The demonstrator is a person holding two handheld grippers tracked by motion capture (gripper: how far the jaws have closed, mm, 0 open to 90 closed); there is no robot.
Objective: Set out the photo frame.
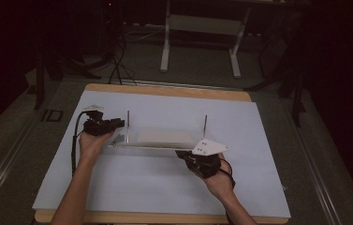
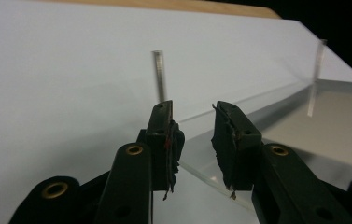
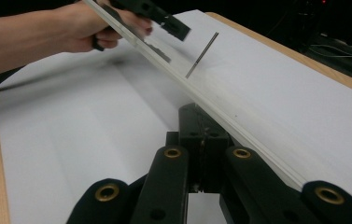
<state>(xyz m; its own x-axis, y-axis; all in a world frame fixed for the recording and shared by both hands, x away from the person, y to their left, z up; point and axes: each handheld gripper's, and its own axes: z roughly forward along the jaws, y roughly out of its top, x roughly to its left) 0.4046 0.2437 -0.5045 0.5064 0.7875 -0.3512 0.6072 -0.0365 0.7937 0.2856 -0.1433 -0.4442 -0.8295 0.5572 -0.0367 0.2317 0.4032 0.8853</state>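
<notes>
A clear acrylic plate (image 1: 165,138) with two thin upright metal rods (image 1: 128,125) lies on the white paper. My left gripper (image 1: 118,124) is at the plate's left end. In the left gripper view it (image 2: 193,133) stands open, with the plate's near corner (image 2: 201,168) between the jaws and untouched. My right gripper (image 1: 181,153) is at the plate's front right edge, pointing left along it. In the right gripper view its jaws (image 3: 200,122) are pressed together, and the plate's edge (image 3: 239,126) runs over the right jaw.
White paper (image 1: 155,187) covers the wooden table (image 1: 165,90), with open room in front of the plate. A white table frame (image 1: 200,33) and cables (image 1: 118,65) stand on the dark floor beyond the far edge.
</notes>
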